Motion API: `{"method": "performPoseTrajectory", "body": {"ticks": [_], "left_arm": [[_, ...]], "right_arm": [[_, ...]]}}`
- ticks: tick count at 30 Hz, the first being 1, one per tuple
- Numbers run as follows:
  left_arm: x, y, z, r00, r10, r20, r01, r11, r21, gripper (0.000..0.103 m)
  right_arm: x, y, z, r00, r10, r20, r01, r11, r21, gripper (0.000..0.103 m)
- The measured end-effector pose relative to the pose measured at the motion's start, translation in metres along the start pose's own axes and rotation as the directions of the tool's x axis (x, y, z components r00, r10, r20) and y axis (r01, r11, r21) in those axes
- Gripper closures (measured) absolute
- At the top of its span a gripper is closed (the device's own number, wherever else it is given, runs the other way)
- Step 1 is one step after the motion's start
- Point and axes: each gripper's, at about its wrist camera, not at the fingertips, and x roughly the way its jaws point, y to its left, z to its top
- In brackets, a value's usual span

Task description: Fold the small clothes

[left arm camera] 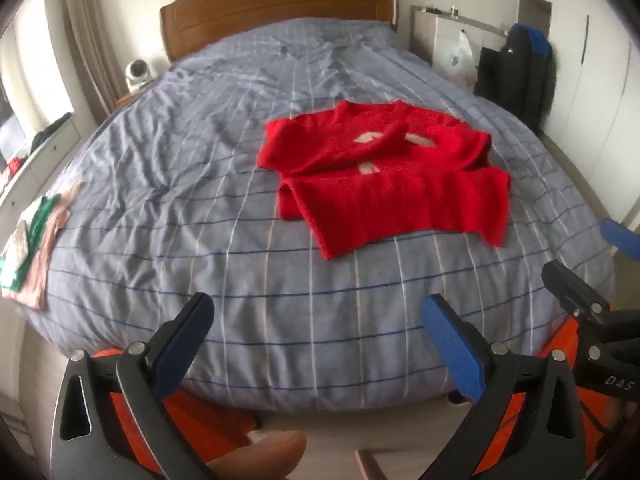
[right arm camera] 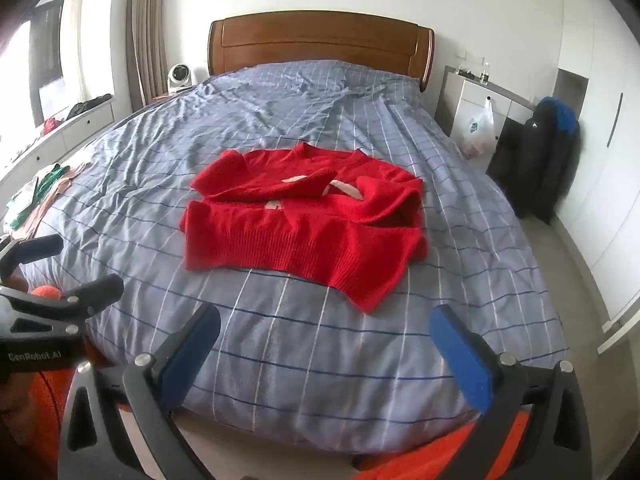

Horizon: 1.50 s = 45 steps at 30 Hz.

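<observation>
Both wrist cameras sit off the bed's (left arm camera: 280, 320) foot, angled down toward the headboard (right arm camera: 320, 46), well back. Shared: bed and red sweater (right arm camera: 308, 220); each catches the other gripper.

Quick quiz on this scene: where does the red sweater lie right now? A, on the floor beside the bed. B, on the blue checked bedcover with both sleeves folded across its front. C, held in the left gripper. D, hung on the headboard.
B: the red sweater lies on the bedcover, sleeves crossed over its front, both grippers open and clear of it.

Checked blue bedcover (right arm camera: 320, 340), wooden headboard (right arm camera: 320, 44), white fan (right arm camera: 179, 77)
</observation>
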Motion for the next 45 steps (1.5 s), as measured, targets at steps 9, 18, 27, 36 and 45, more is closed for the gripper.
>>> {"method": "performPoseTrajectory", "body": {"ticks": [9, 18, 27, 36, 45], "left_arm": [[0.002, 0.007, -0.001, 1.0, 0.009, 0.01, -0.009, 1.0, -0.006, 0.0], [0.01, 0.006, -0.001, 1.0, 0.018, -0.002, -0.018, 1.0, 0.009, 0.0], [0.012, 0.005, -0.002, 1.0, 0.016, -0.004, -0.016, 1.0, 0.012, 0.0], [0.015, 0.007, -0.003, 1.0, 0.021, -0.01, -0.021, 1.0, 0.001, 0.0], [0.016, 0.008, -0.004, 1.0, 0.021, -0.015, -0.021, 1.0, -0.006, 0.0]], "right_arm": [[0.006, -0.003, 0.0, 0.998, -0.054, -0.035, 0.055, 0.998, 0.037, 0.0], [0.014, -0.004, 0.002, 0.991, -0.117, -0.06, 0.119, 0.992, 0.03, 0.0], [0.014, -0.005, 0.003, 0.985, -0.166, -0.052, 0.167, 0.986, 0.01, 0.0], [0.019, -0.007, 0.001, 0.982, -0.176, -0.071, 0.178, 0.984, 0.02, 0.0], [0.021, -0.009, 0.0, 0.981, -0.173, -0.088, 0.177, 0.983, 0.044, 0.0]]}}
